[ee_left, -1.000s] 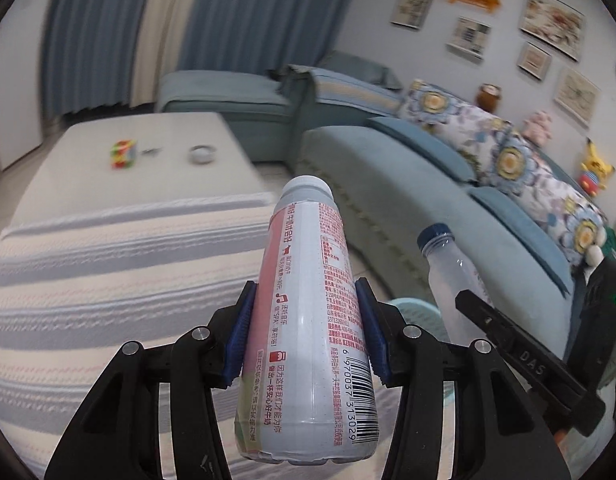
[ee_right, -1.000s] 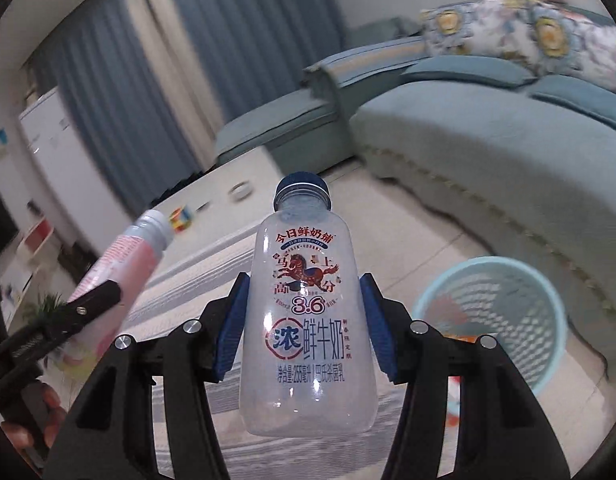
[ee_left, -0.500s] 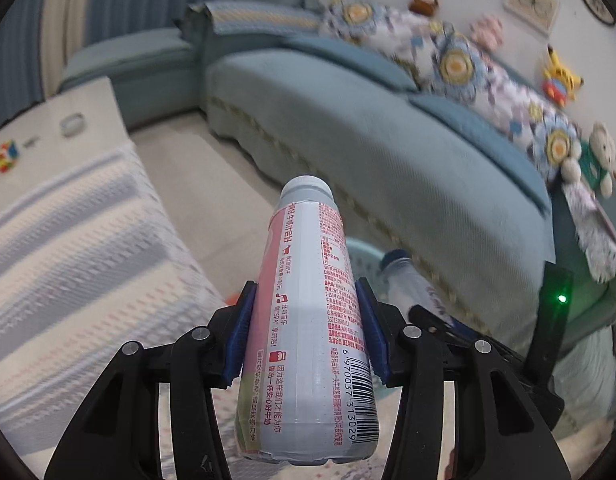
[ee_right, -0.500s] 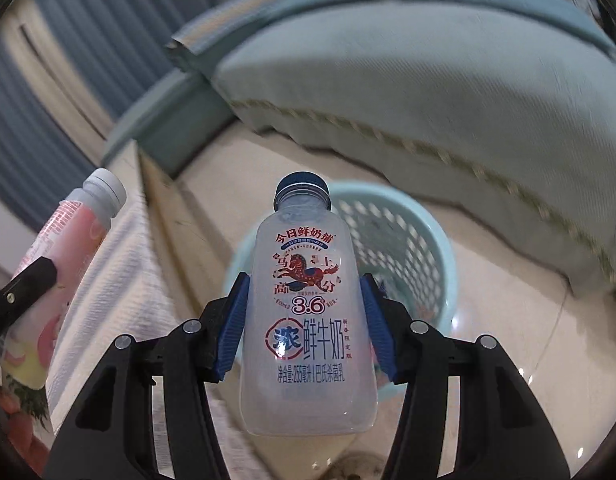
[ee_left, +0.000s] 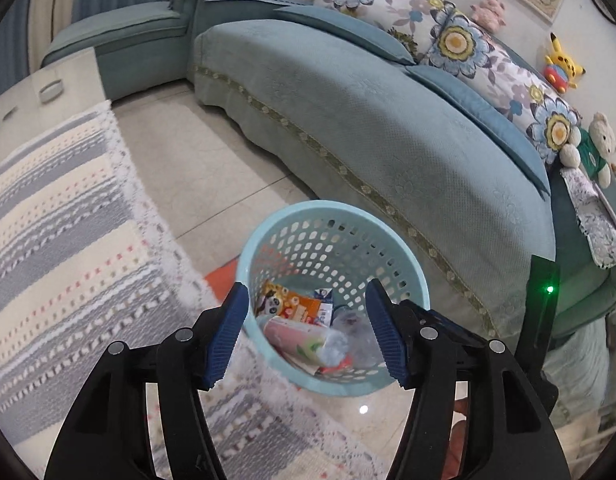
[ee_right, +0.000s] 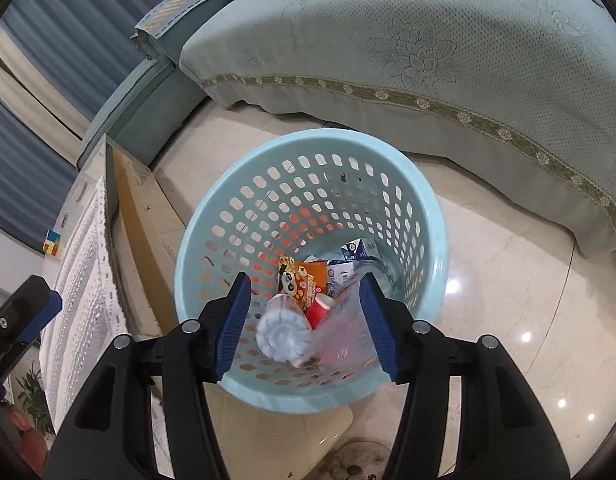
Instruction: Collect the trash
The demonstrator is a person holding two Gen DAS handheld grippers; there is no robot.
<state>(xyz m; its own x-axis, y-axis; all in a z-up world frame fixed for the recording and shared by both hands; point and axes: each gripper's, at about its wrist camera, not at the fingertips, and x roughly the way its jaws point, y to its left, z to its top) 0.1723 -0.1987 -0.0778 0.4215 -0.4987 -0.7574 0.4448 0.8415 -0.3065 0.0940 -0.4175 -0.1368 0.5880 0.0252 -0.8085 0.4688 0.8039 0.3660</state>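
Observation:
A light blue perforated basket (ee_left: pixel 403 252) (ee_right: pixel 212 208) stands on the tiled floor, and both grippers hang over it. My left gripper (ee_left: pixel 306 336) is empty, its jaws opening. Below it the pink-labelled bottle (ee_left: pixel 300 340) (ee_right: pixel 282 336) lies inside the basket. My right gripper (ee_right: pixel 306 320) is open with nothing between its pads. The clear milk bottle (ee_left: pixel 355 332) (ee_right: pixel 345 320), blurred, sits in the basket beside the pink one. Under them lie an orange panda snack packet (ee_left: pixel 292 304) (ee_right: pixel 302 280) and a small carton (ee_right: pixel 357 250).
A teal sofa (ee_left: pixel 387 128) (ee_right: pixel 427 40) curves behind the basket, with flowered cushions and plush toys (ee_left: pixel 563 64) along its back. Left of the basket a low table under a striped cloth (ee_left: pixel 60 216) carries a colour cube (ee_right: pixel 52 244). Glossy tiles (ee_right: pixel 507 300) surround the basket.
Both bottles have left the grippers and now lie in the basket. Both grippers have come down and tipped over the basket, and the left jaws stand wider.

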